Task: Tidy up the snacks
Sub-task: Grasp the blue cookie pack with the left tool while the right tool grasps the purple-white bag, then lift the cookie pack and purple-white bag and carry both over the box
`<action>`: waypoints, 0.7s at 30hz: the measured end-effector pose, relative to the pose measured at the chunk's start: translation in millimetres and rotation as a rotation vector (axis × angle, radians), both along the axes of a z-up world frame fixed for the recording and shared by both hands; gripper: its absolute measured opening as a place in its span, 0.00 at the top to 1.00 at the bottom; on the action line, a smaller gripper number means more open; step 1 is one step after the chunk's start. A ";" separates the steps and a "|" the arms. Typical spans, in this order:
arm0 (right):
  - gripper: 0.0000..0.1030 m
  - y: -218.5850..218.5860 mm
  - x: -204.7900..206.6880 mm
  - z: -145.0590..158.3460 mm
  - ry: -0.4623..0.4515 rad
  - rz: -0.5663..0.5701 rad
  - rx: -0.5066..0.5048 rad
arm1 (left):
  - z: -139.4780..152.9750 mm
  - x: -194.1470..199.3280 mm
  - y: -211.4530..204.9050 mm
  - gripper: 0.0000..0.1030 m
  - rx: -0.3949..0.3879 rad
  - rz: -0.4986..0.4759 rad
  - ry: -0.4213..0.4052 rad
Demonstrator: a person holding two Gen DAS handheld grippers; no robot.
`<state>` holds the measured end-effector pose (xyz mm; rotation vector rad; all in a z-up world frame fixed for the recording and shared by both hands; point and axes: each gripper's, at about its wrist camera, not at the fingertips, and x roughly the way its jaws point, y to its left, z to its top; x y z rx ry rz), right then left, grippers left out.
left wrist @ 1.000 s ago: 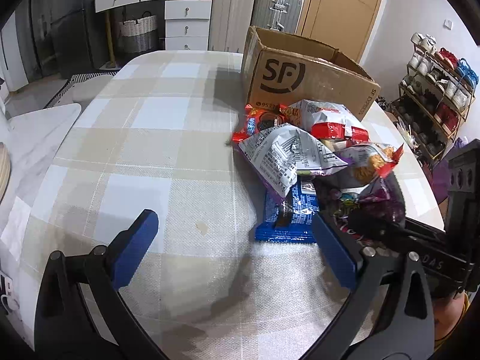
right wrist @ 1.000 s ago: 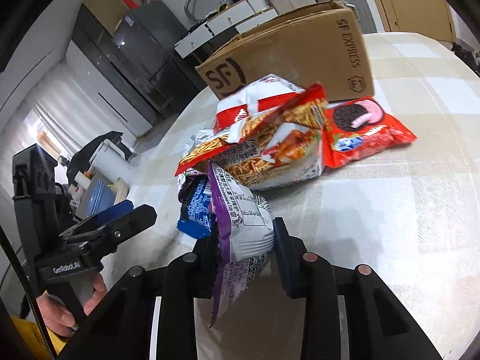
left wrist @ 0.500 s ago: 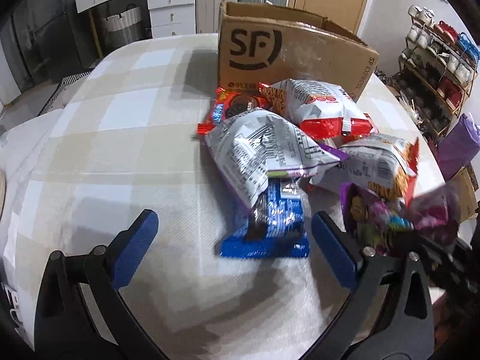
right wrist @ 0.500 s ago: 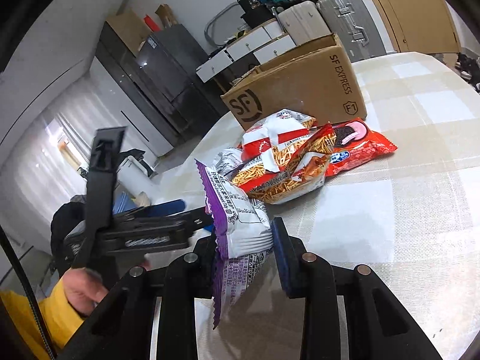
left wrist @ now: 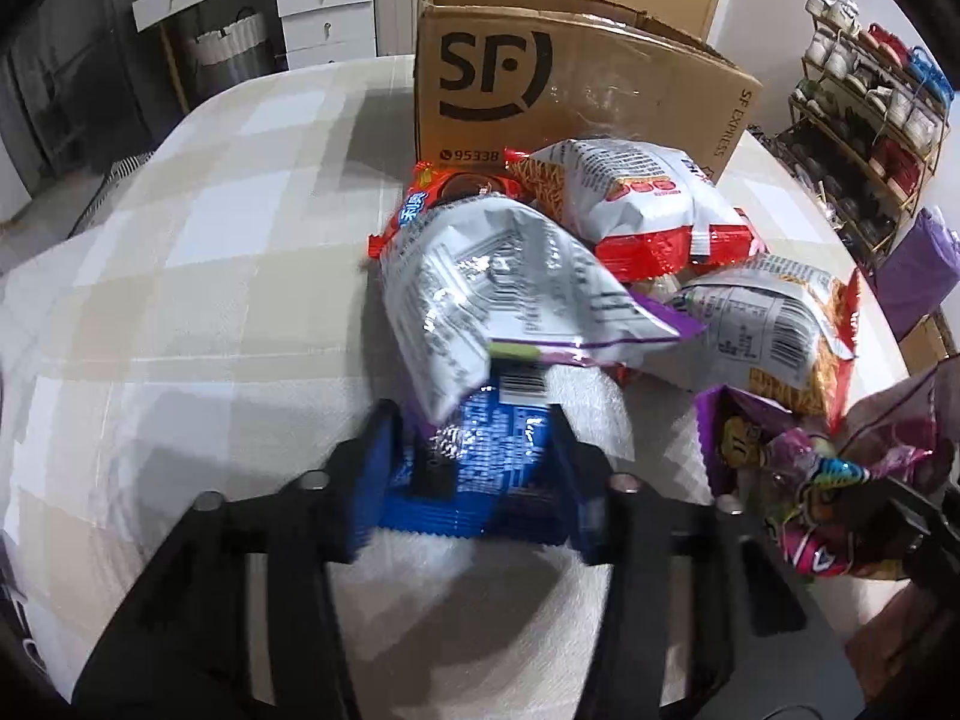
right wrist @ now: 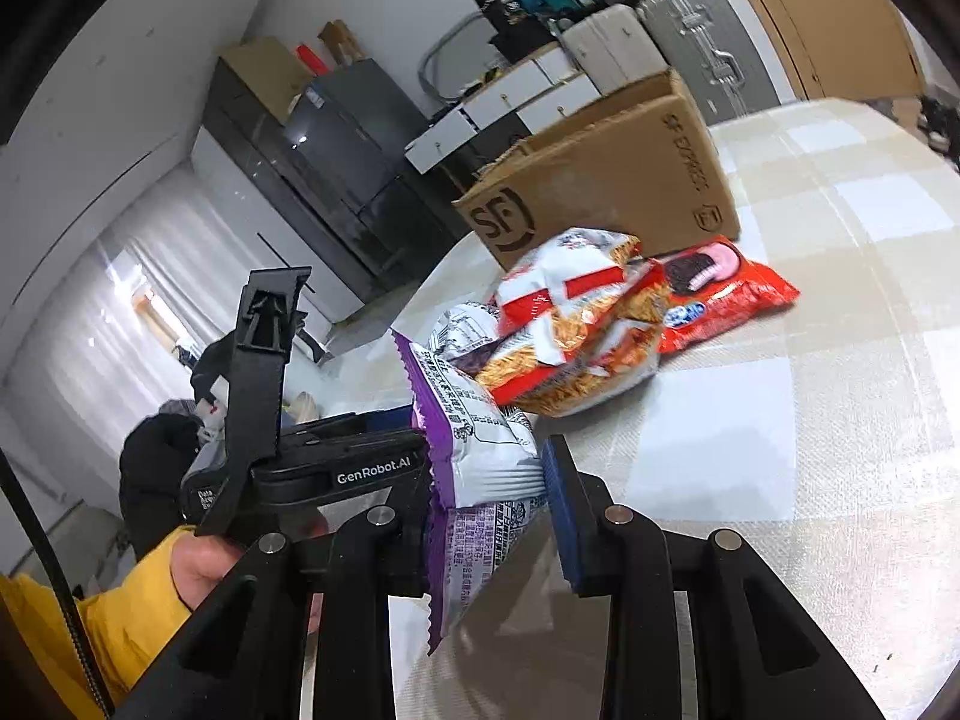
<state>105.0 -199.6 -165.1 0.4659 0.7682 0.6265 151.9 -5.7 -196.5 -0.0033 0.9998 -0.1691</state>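
1. The blue snack packet [left wrist: 480, 468] lies flat on the checked tablecloth [left wrist: 180, 276], and I see it squarely between my left gripper's [left wrist: 474, 474] blue pads [left wrist: 378, 468]. Its near end reaches down between the two fingers, its far end tucks under the silver-and-purple bag [left wrist: 498, 288].
2. The left jaws have just been closing; both pads now sit against the packet's long edges, pinching it from either side.
3. My right gripper [right wrist: 489, 498] is clamped on a purple-edged silver packet [right wrist: 474, 450]. That packet stands upright between the pads, its top rising above the fingers and its lower tail hanging below them, clear of the table.
4. Beyond the blue packet the pile spreads out: the silver-and-purple bag on top, a red-and-white bag [left wrist: 648, 204] behind it, an orange noodle-snack bag [left wrist: 774, 324] to its right, and a red cookie packet [left wrist: 444, 198] at the back.
5. The red cookie packet lies just in front of the open SF cardboard box [left wrist: 540, 66], which stands at the far side of the table.
6. In the right wrist view, a hand [right wrist: 204, 564] in a yellow sleeve [right wrist: 120, 612] holds the left gripper's handle.
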 end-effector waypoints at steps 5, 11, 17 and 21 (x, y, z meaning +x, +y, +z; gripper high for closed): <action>0.70 6.4 -2.8 1.9 -0.020 0.014 -0.030 | 1.2 -13.1 11.0 0.59 -0.010 0.003 0.011; 0.70 7.1 -6.7 3.5 -0.035 0.008 -0.042 | 6.6 -31.2 26.0 0.59 -0.044 0.018 0.026; 0.70 3.4 -14.3 10.1 -0.064 0.002 -0.014 | 27.8 -56.0 44.1 0.59 -0.090 0.030 -0.020; 0.70 7.2 -26.5 24.1 -0.094 0.005 -0.023 | 49.6 -73.3 55.2 0.59 -0.116 0.030 -0.074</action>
